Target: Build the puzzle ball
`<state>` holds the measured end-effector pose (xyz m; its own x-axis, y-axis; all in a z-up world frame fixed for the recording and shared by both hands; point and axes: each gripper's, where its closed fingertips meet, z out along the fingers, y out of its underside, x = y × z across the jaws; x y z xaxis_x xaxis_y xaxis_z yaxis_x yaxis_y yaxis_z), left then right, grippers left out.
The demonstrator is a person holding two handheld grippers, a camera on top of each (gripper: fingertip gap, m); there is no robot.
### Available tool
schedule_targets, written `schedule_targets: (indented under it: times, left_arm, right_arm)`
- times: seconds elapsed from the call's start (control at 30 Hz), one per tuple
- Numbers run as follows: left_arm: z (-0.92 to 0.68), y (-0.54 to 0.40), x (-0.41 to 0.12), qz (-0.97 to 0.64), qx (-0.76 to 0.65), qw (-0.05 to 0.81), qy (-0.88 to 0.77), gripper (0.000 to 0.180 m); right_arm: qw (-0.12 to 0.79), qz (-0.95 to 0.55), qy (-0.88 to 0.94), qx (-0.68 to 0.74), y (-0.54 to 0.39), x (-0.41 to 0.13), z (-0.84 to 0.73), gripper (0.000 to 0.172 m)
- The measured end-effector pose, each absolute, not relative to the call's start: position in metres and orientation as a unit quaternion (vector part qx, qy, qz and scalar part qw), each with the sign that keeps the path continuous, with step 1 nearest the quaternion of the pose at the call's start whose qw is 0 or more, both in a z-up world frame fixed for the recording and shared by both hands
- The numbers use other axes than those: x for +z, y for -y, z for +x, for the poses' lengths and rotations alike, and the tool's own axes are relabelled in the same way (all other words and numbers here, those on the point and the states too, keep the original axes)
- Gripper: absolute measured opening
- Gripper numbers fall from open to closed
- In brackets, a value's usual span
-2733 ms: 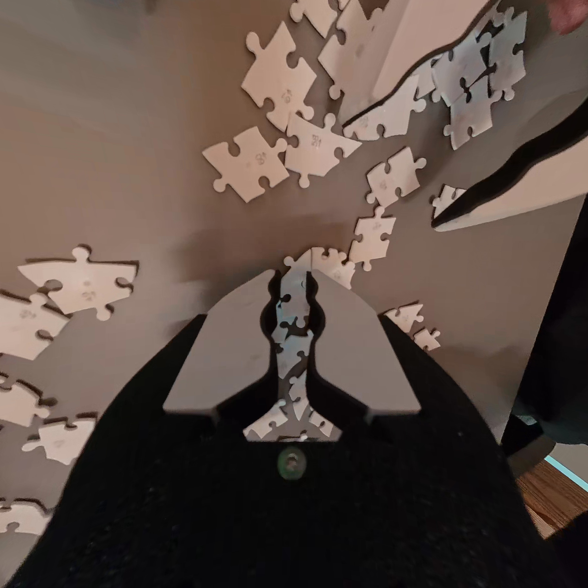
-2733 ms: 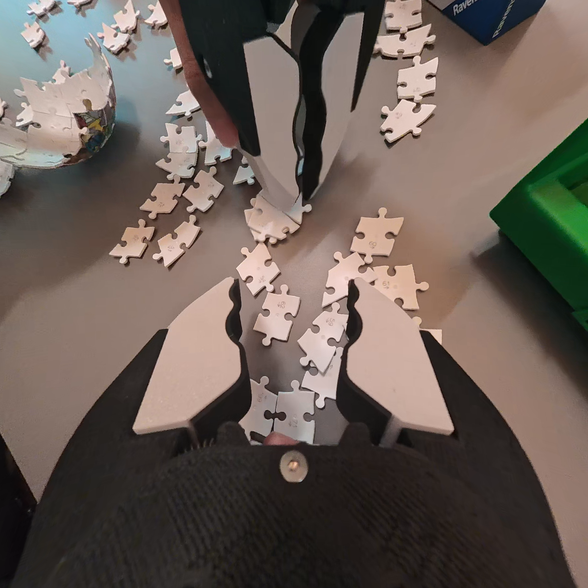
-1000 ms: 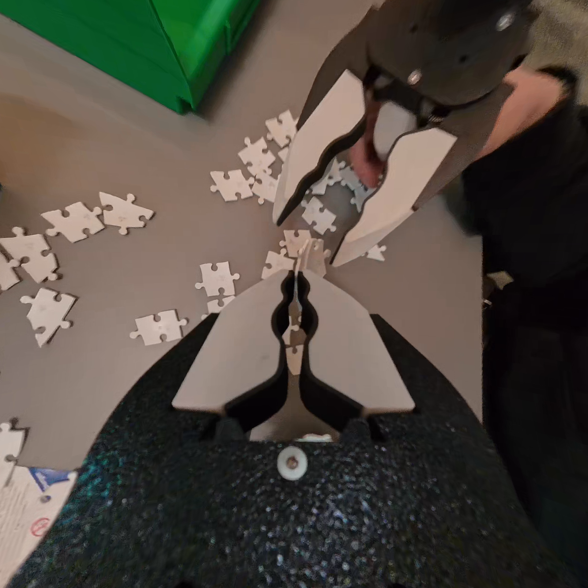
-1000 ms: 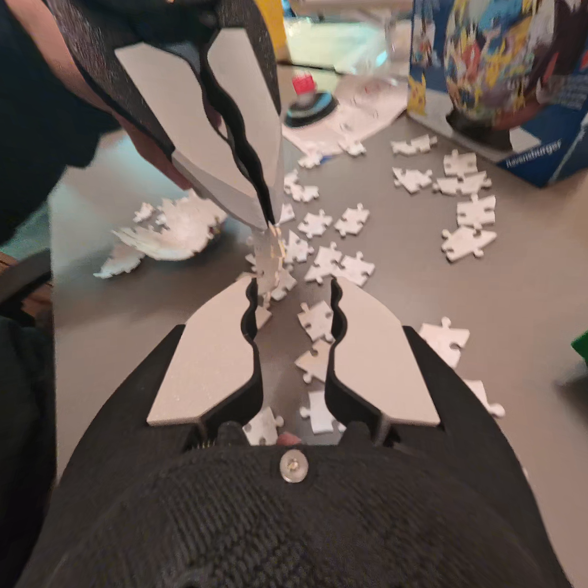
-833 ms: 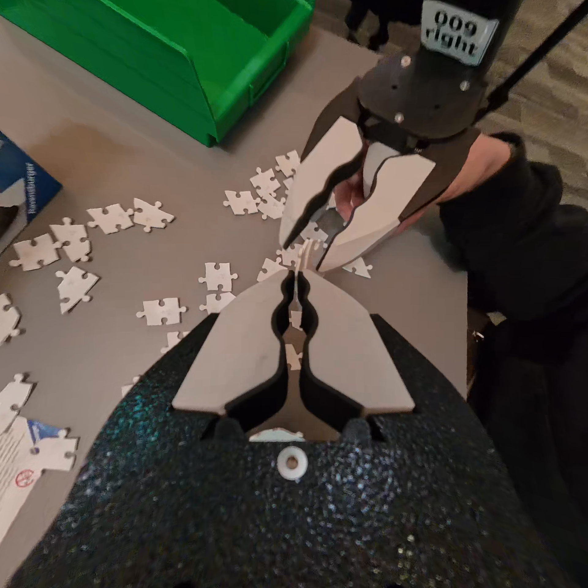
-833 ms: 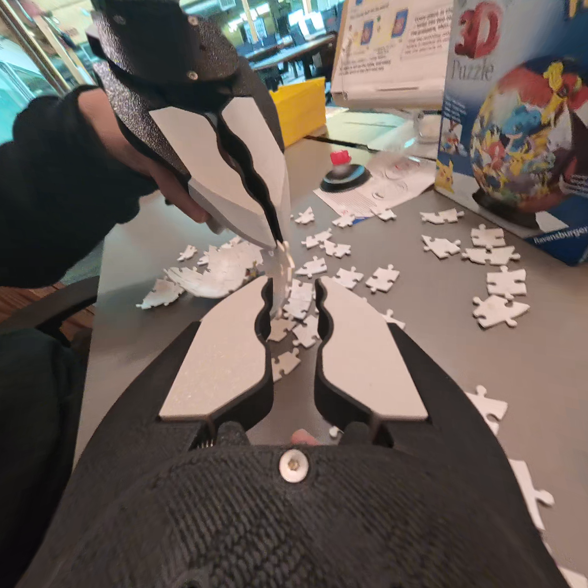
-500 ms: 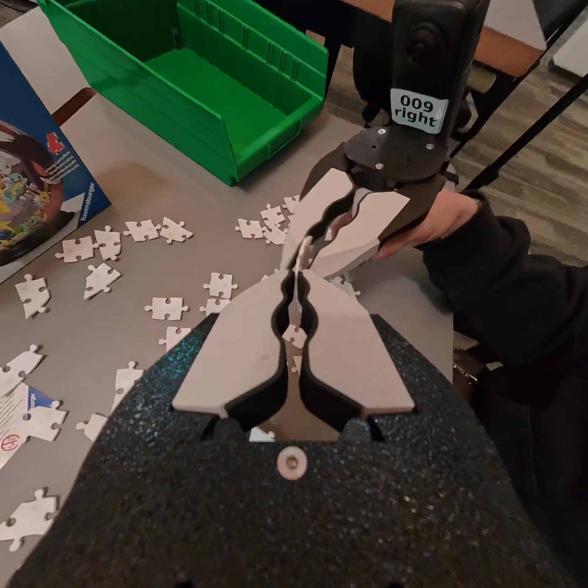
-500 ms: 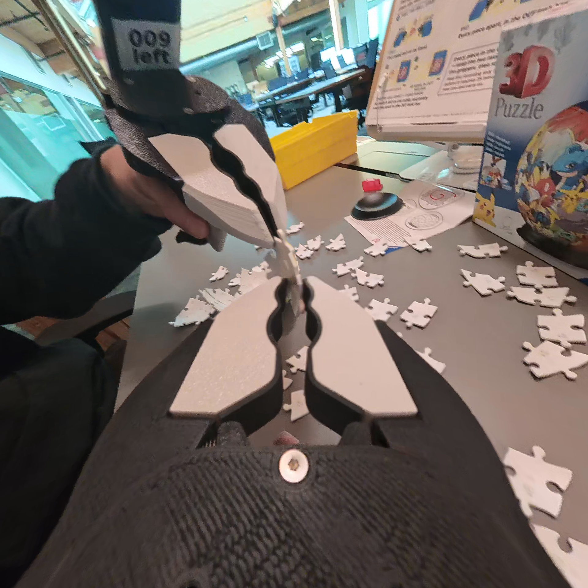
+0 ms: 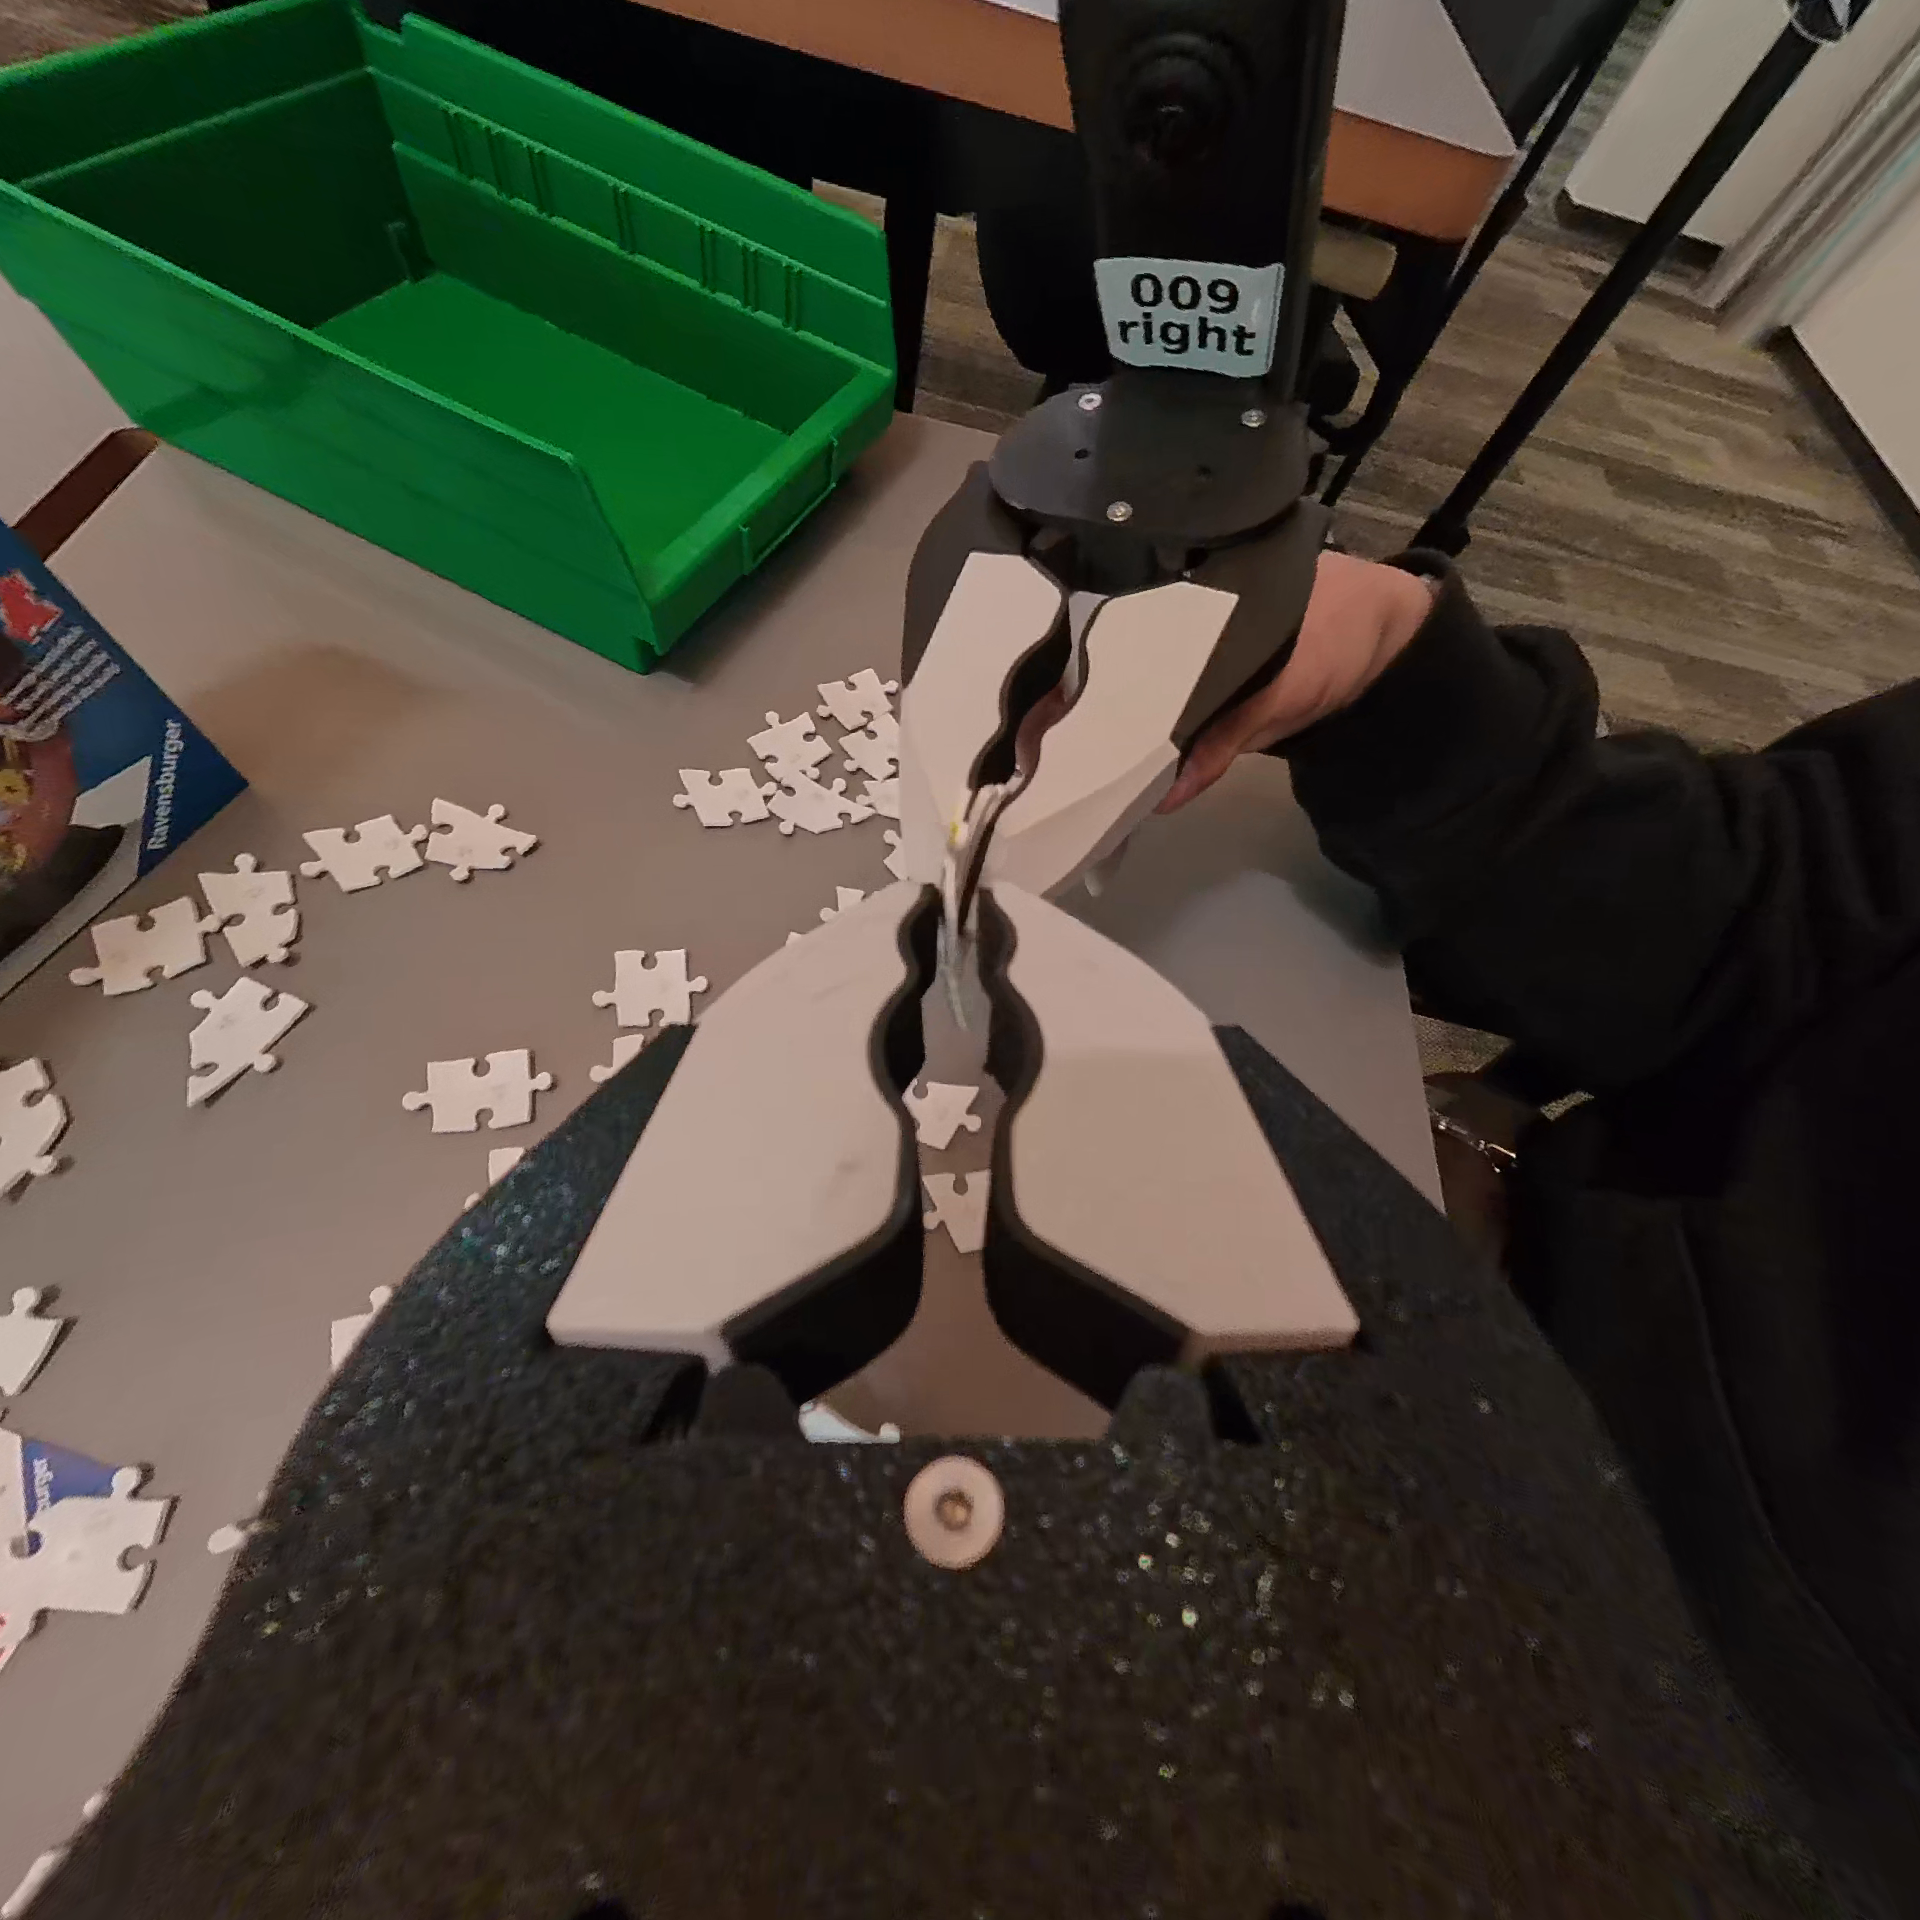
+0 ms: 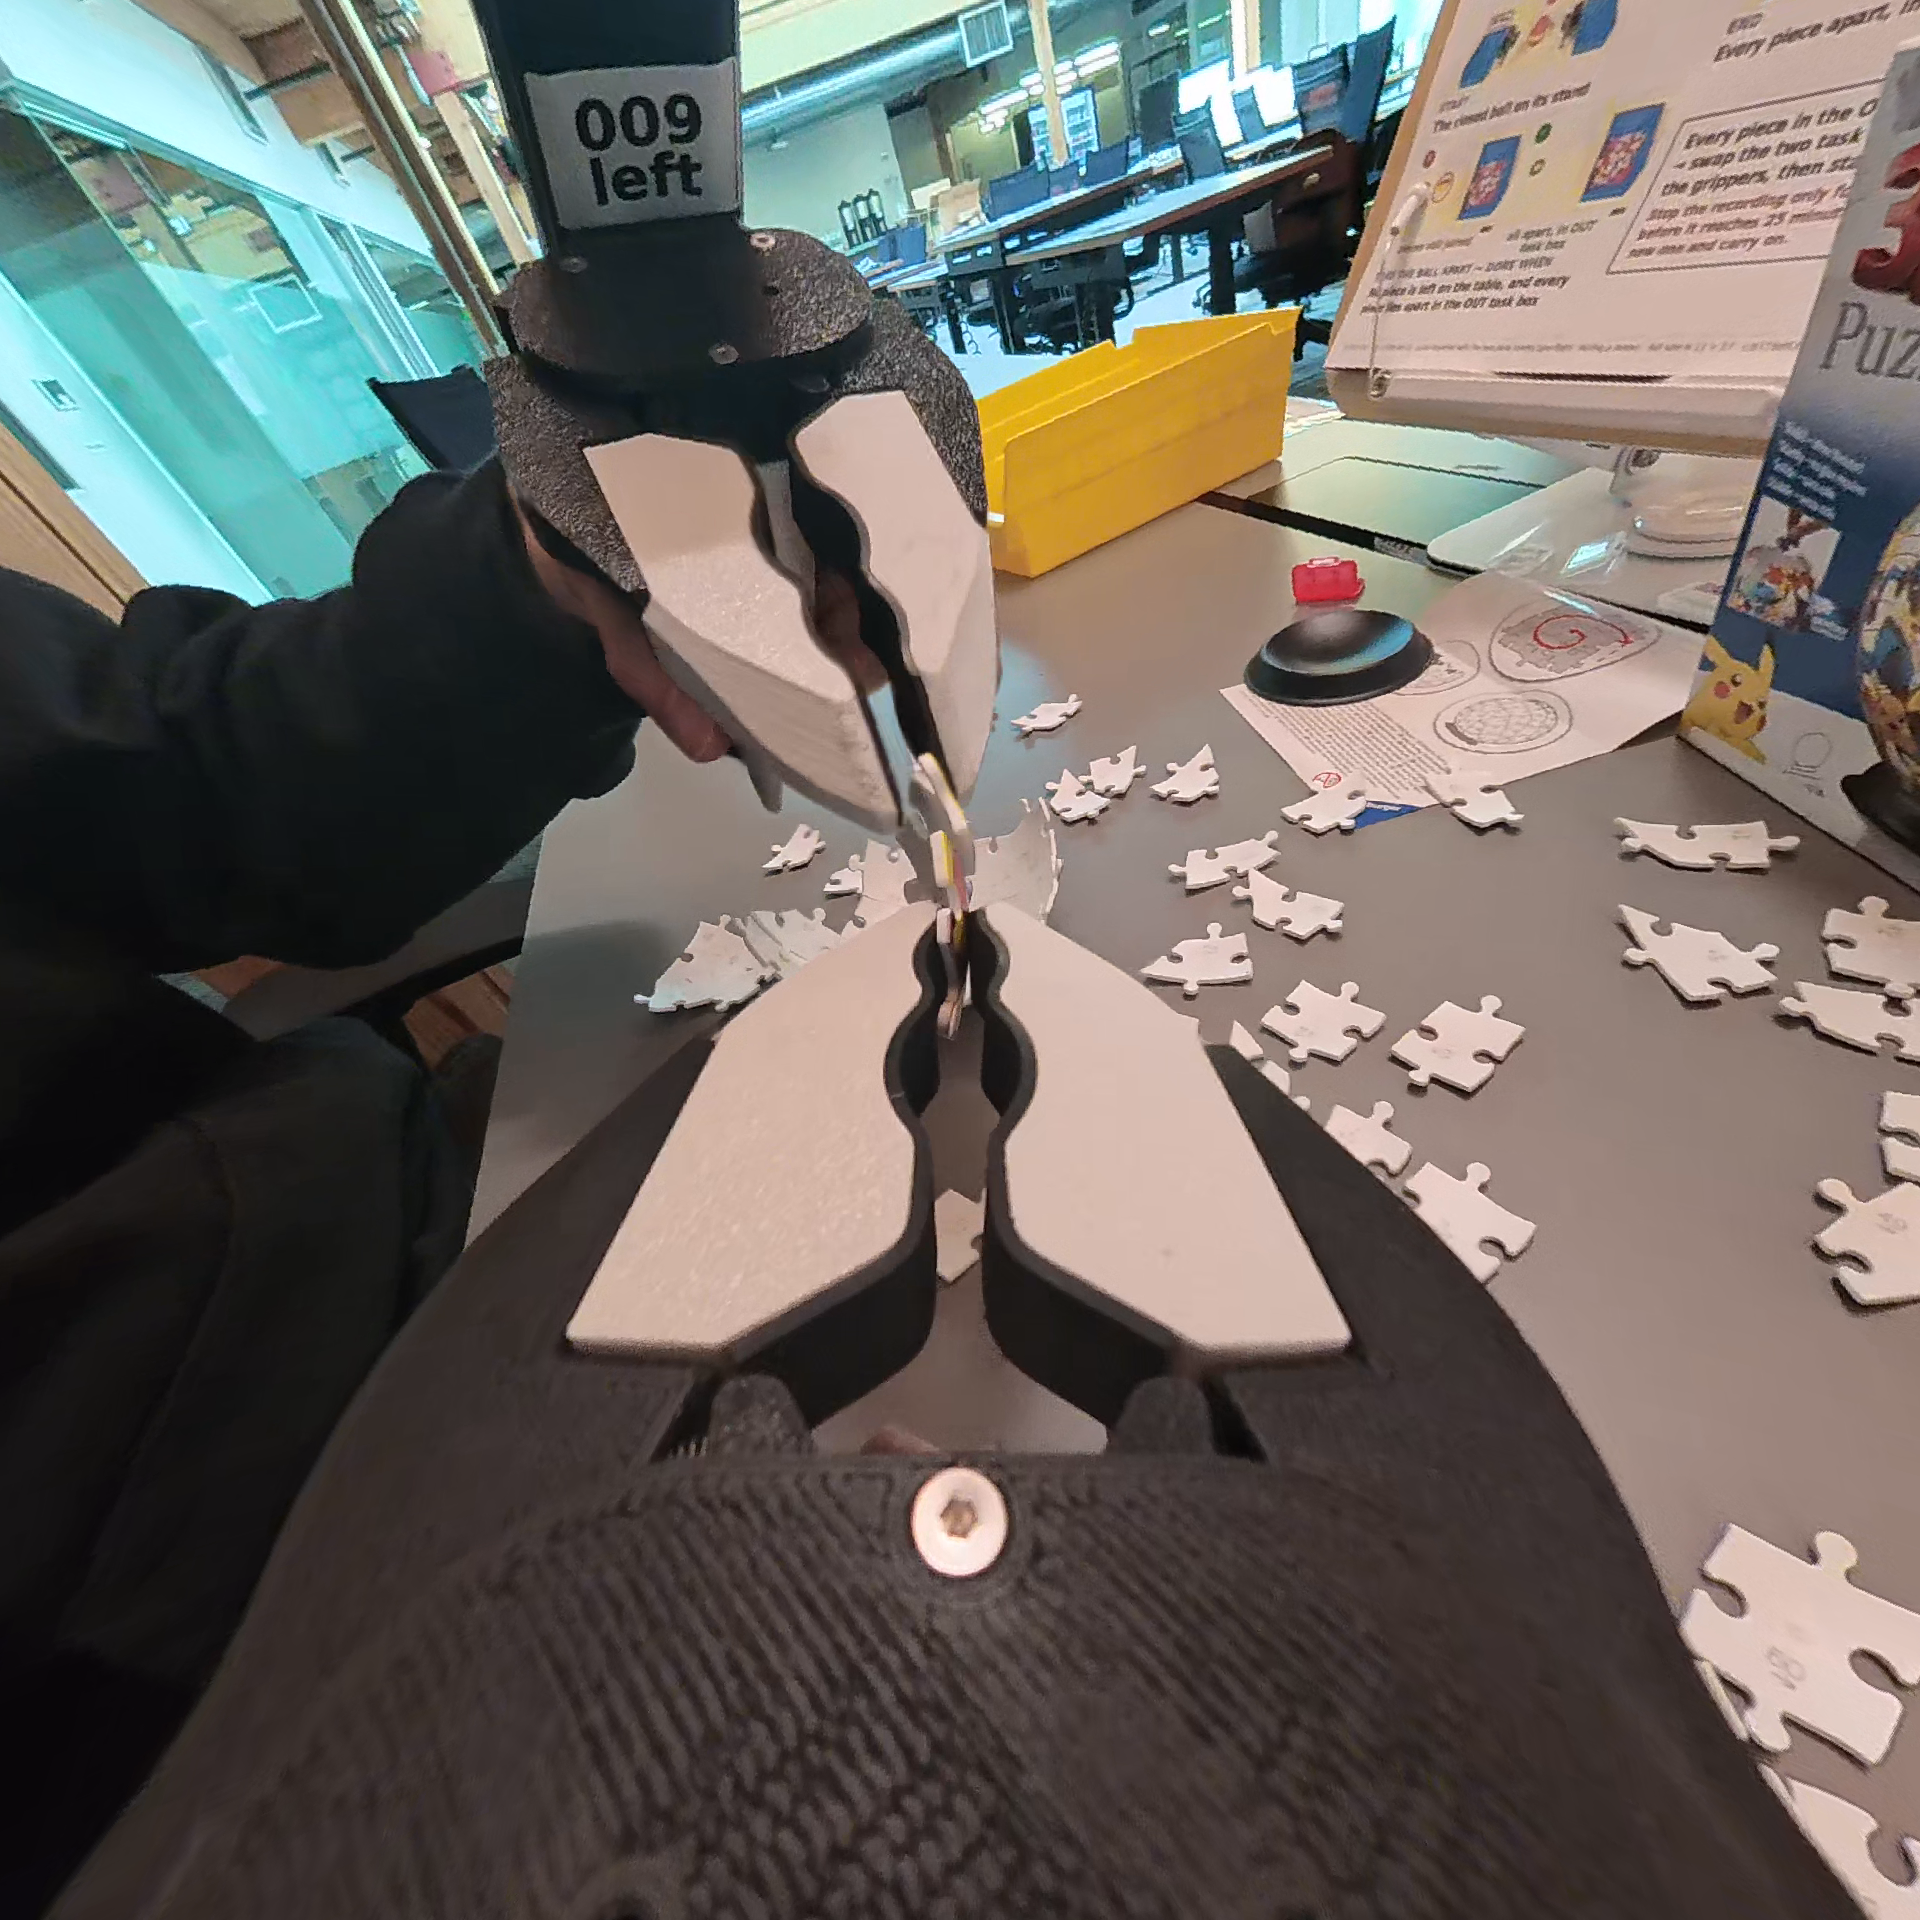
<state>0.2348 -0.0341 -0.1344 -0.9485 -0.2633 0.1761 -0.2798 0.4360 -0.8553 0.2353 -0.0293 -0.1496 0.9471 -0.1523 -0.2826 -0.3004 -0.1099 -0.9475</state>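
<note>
Both tongs have risen off the tabletop and met: left tongs and right tongs each clamped on joined puzzle pieces held edge-on between them; thin, light, stiff-ish card, likely slippery, so grip the flat faces.

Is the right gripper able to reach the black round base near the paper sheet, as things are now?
Probably not at once. The right gripper is shut on joined puzzle pieces that the left gripper also pinches. The black base lies uncovered on the table, beyond scattered pieces; nothing else blocks it.
</note>
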Motion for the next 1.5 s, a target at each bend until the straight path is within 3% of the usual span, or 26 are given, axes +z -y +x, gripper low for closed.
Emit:
schedule_targets:
  times: [0.13, 0.2, 0.33, 0.57, 0.77, 1.03, 1.07, 1.13, 1.3, 1.5]
  left_arm:
    - [0.234, 0.035, -0.137, 0.152, 0.492, -0.005, 0.857, 0.013]
    - [0.231, 0.034, -0.142, 0.145, 0.473, -0.005, 0.869, 0.003]
    - [0.231, 0.035, -0.144, 0.139, 0.463, -0.026, 0.875, 0.001]
    - [0.231, 0.034, -0.141, 0.152, 0.478, -0.002, 0.865, 0.002]
    - [0.23, 0.036, -0.14, 0.177, 0.497, 0.052, 0.848, 0.002]
    - [0.23, 0.031, -0.143, 0.191, 0.5, 0.064, 0.842, 0.002]
    - [0.231, 0.031, -0.142, 0.194, 0.504, 0.063, 0.839, 0.002]
    - [0.233, 0.027, -0.136, 0.202, 0.514, 0.059, 0.832, 0.002]
    - [0.238, -0.008, -0.111, 0.216, 0.544, -0.015, 0.811, 0.002]
    - [0.226, -0.066, -0.098, 0.254, 0.578, -0.07, 0.772, 0.002]
  right_arm:
    - [0.655, -0.738, -0.145, 0.065, 0.027, -0.143, 0.231, 0.002]
    - [0.649, -0.744, -0.145, 0.069, 0.026, -0.144, 0.228, 0.002]
    - [0.648, -0.743, -0.153, 0.07, 0.027, -0.144, 0.229, 0.003]
    - [0.67, -0.723, -0.162, 0.046, 0.034, -0.134, 0.235, 0.012]
    - [0.678, -0.719, -0.149, 0.023, 0.035, -0.128, 0.234, 0.003]
    - [0.665, -0.731, -0.149, 0.015, 0.031, -0.131, 0.234, 0.003]
    - [0.669, -0.726, -0.156, 0.013, 0.03, -0.129, 0.236, 0.008]
    - [0.678, -0.714, -0.176, 0.013, 0.029, -0.125, 0.241, 0.033]
    - [0.677, -0.718, -0.158, -0.003, 0.016, -0.12, 0.236, 0.031]
    - [0.662, -0.738, -0.107, -0.075, -0.015, -0.121, 0.228, 0.051]
